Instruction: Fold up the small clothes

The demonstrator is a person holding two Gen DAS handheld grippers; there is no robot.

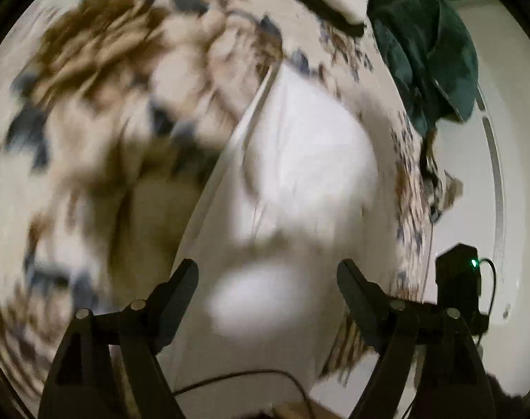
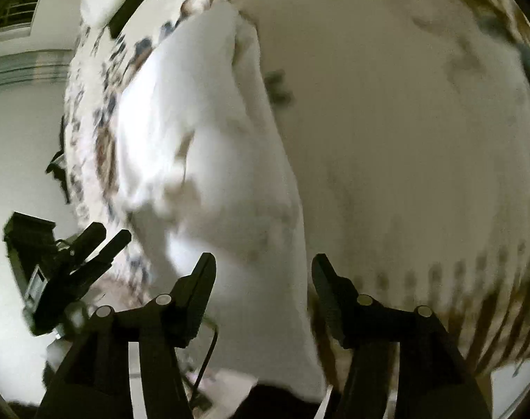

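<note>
The left gripper (image 1: 267,270) is being held with its fingers (image 1: 181,286) spread wide; the right gripper (image 2: 263,266) is likewise being held with its fingers (image 2: 202,279) parted, nothing between them.

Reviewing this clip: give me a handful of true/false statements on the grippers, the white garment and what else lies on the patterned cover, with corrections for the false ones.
1. Both grippers are open. True: the left gripper and the right gripper each have fingers spread wide with nothing between them.
2. The white garment lies on the patterned cover. True.
3. The white garment is pinched in the right gripper. False: it lies ahead of the open fingers, ungripped.
4. A red cloth sits at the cover's far edge. False: the cloth there is a dark green garment.
5. The left gripper appears in the right wrist view. True, at lower left.
</note>
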